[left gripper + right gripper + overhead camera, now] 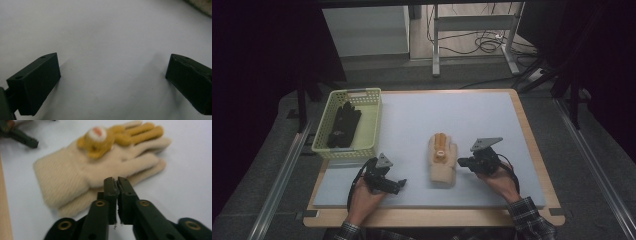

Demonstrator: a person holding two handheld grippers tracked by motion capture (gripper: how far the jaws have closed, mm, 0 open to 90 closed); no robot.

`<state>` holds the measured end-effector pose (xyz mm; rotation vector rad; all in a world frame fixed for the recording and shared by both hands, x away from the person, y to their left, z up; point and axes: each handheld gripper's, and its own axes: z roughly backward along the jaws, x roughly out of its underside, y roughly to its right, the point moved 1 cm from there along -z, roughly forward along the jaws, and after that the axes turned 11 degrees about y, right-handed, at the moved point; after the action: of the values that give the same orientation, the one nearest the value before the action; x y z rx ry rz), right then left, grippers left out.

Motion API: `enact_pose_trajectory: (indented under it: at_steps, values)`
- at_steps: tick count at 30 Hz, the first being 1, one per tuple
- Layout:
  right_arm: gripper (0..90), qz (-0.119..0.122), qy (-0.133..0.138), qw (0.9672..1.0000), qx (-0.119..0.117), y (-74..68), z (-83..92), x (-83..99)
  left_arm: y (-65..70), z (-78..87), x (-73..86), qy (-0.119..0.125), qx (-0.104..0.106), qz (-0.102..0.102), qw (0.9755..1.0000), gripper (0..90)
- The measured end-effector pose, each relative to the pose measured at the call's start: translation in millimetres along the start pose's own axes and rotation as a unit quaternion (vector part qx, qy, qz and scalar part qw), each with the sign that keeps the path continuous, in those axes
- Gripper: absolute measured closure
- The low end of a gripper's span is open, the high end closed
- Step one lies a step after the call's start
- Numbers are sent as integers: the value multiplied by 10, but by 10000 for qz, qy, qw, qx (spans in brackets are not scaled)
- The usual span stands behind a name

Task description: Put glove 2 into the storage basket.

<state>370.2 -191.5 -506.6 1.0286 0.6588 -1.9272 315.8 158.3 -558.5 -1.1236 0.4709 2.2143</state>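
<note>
At the far left of the bench [492, 107], a pale green slotted basket [373, 120] holds a pair of dark gloves [343, 125], lying flat and well apart from the work in hand. Nearer the front edge, the left tool [400, 184] rests low over bare surface with its jaws spread wide and nothing between them; the left gripper view confirms the open gap above the plain white top. At centre lie the cream knitted gloves [443, 160], stacked one on the other, fingers pointing away from the person, with an orange plush figure [97, 141] sewn or resting on the back of the upper glove. Just to their right, the right tool [117, 181] stands at the thumb-side edge with its jaws pressed together; whether a fold of knit is pinched cannot be told. The gloves look light, soft and limp, likely to droop and slide apart when lifted. The ribbed cuff [60, 182], thicker and firmer, appears the surest place to grip both layers together; the plush figure seems a poorer hold.
</note>
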Motion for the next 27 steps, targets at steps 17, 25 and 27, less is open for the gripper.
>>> enact_pose_trajectory:
  at_steps: [17, 25, 27]
  values:
    - [883, 46, -198, 9988, -442, -300, -272, 204, 0, 0, 0, 1, -2, -2, 10000, 0]
    - [882, 118, -165, 9985, -501, -413, -450, 126, 0, 0, 0, -1, -3, -6, 10000, 0]
    - [882, 126, -160, 9986, -482, -436, -499, 101, 0, 0, 0, -1, -3, -6, 10000, 0]
